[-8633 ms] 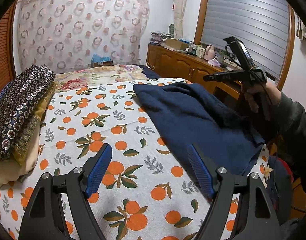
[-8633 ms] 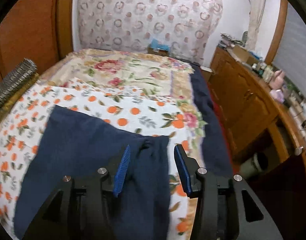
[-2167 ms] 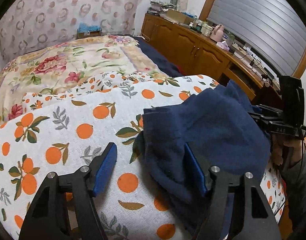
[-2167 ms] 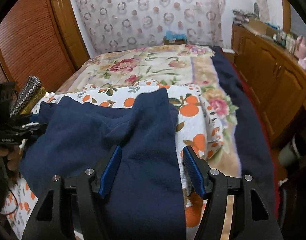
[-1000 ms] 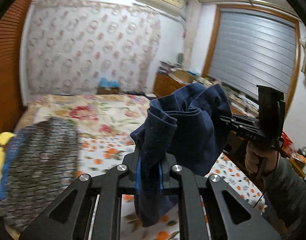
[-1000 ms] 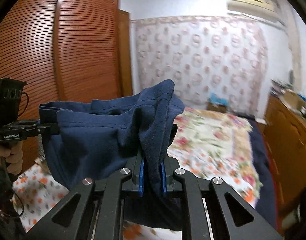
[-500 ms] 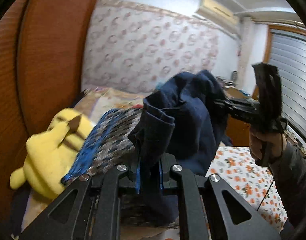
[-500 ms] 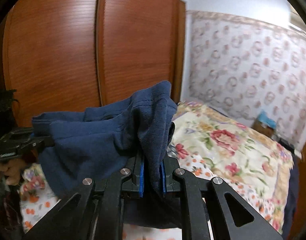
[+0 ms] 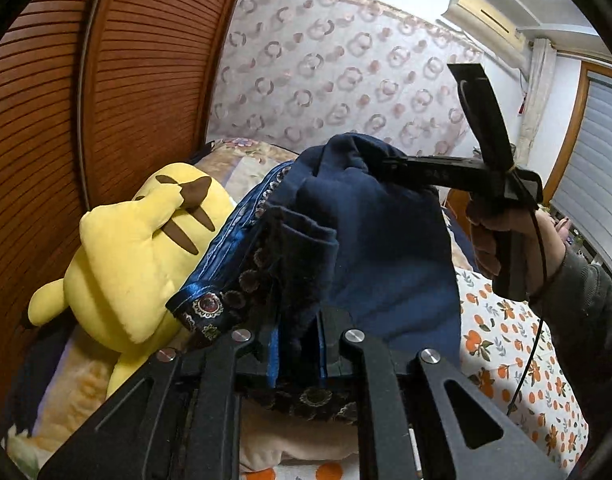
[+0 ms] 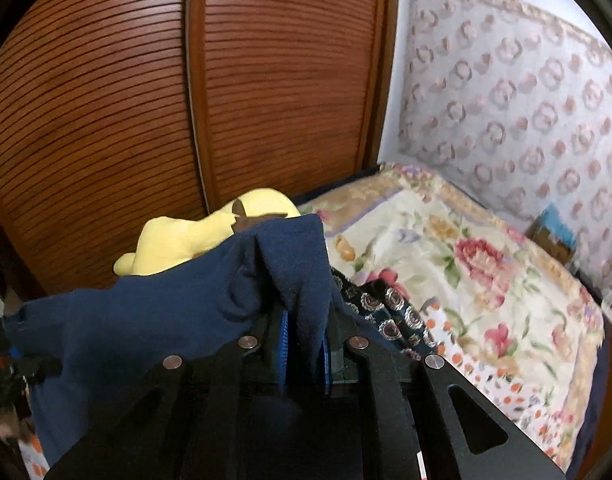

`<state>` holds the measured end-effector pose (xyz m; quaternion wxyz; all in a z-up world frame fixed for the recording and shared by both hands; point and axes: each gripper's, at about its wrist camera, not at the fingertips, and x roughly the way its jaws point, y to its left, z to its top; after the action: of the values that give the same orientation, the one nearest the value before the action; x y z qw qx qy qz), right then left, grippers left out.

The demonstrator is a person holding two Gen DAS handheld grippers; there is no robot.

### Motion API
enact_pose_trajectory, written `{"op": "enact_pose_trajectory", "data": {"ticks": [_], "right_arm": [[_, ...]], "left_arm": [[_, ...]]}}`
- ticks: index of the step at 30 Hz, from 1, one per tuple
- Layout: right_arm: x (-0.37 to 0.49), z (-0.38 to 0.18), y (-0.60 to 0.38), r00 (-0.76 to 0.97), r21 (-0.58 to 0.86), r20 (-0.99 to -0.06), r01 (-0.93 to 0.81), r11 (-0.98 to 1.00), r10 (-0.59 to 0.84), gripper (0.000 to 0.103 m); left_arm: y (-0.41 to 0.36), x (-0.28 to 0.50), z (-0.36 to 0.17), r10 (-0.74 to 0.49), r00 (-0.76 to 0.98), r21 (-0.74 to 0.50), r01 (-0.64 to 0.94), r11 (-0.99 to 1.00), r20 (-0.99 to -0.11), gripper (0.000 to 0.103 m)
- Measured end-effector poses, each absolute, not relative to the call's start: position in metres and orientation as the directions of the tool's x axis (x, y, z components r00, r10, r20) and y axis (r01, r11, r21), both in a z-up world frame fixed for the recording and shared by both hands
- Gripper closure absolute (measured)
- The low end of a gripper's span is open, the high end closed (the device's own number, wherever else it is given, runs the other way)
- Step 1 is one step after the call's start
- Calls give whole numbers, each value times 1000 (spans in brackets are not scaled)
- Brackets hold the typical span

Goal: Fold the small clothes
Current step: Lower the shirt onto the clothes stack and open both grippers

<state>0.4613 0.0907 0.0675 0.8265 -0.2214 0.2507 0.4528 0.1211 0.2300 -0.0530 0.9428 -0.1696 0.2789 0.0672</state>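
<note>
While held aloft: navy fleece garment, soft, bunched.
Left gripper: clamped on cloth.
Right gripper: jaws opening, cloth between.
Nine o'clock: yellow plush toy, rounded.
Change: swung from orange-print sheet toward slatted wardrobe.

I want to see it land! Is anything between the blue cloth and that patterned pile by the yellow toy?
Nothing visible blocks it. The navy garment, clamped in the left gripper and the right gripper, whose jaws are opening, hangs right over the patterned folded pile beside the yellow plush toy.

Two close wrist fisheyes, angled down — sharing navy garment, wardrobe
</note>
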Motion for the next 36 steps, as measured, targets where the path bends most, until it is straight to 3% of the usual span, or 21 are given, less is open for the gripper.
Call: {"op": "enact_pose_trajectory", "data": {"ticks": [2,4,5,10,11,12,15,27,36], "right_arm": [[438,69,90,485,-148,-591,-850,505,644,77],[424,71,86,510,-145,-569,-834,532,645,55],[407,70,81,517,-142,-561,-830,539,647,53],[375,65,66,514,-148,-548,-836,528,660,43],[365,59,55,511,-146,-546,-838,525,664,43],[358,57,50,507,-142,-544,-840,523,668,41],[339,50,36,509,-126,-540,-836,534,670,36],[274,51,-30,573,-87,-488,-783,616,658,24],[214,45,-91,663,-62,-449,-692,720,599,23]], "left_arm": [[229,121,-54,42,830,-272,-229,935,-556,88],[228,121,-54,58,825,-252,-238,938,-563,83],[228,122,-54,65,823,-242,-241,940,-564,81],[219,113,-44,76,843,-203,-215,955,-533,47],[218,112,-42,72,844,-202,-209,957,-531,39],[217,110,-40,73,848,-199,-205,958,-525,19],[209,103,-32,104,856,-153,-208,966,-506,0],[163,84,-15,67,876,-99,-129,987,-478,0],[115,77,-13,-4,879,-77,-37,996,-476,0]]}}
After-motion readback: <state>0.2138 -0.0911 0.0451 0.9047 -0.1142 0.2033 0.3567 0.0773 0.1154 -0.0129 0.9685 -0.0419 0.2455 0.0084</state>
